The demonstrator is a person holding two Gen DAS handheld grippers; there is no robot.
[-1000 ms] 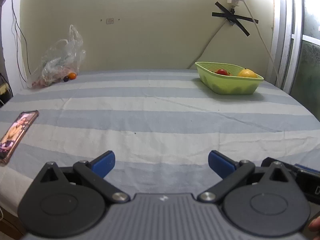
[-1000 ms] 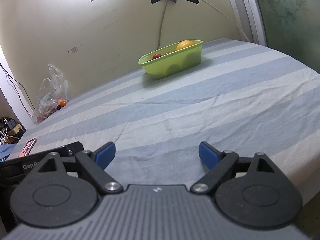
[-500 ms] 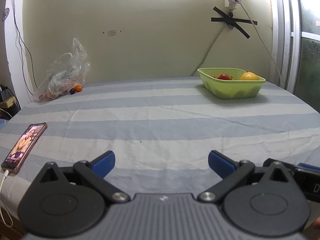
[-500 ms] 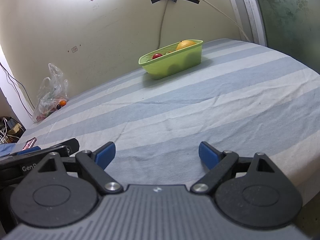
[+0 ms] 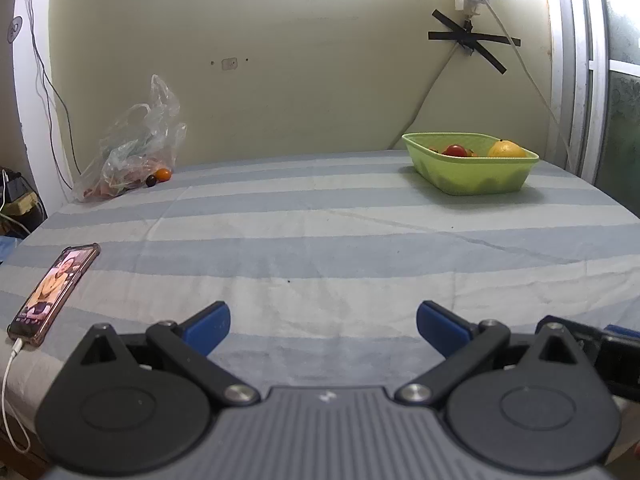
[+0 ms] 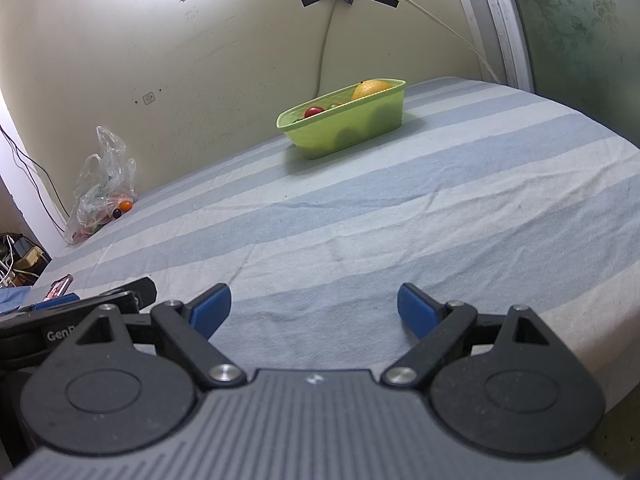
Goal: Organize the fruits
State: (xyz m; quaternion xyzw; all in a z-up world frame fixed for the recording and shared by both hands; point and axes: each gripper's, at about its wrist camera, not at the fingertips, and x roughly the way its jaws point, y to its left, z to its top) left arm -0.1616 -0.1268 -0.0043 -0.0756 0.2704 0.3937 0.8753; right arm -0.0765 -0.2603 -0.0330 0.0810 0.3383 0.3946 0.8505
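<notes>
A green basket [image 5: 476, 178] [image 6: 360, 130] stands at the far right of the striped table; inside it lie a red tomato [image 5: 455, 150] [image 6: 314, 111] and a yellow-orange fruit [image 5: 506, 149] [image 6: 371, 88]. A clear plastic bag [image 5: 132, 148] [image 6: 100, 184] leans against the far wall at the left, with a small orange fruit [image 5: 163, 174] [image 6: 126, 205] and a dark fruit [image 5: 151, 180] [image 6: 117, 213] beside it. My left gripper [image 5: 323, 322] hovers open and empty over the table's near edge. My right gripper [image 6: 314, 308] is also open and empty, just right of the left one.
A phone [image 5: 54, 290] [image 6: 60, 286] on a white cable lies at the near left of the striped cloth [image 5: 320, 240]. A cable [image 5: 516, 52] hangs down the wall behind the basket. A window frame [image 5: 580, 80] borders the right side.
The left gripper's view has tilted upward and pulled back a little, so the phone and basket sit lower in frame. The right gripper has barely moved. Both stay open.
</notes>
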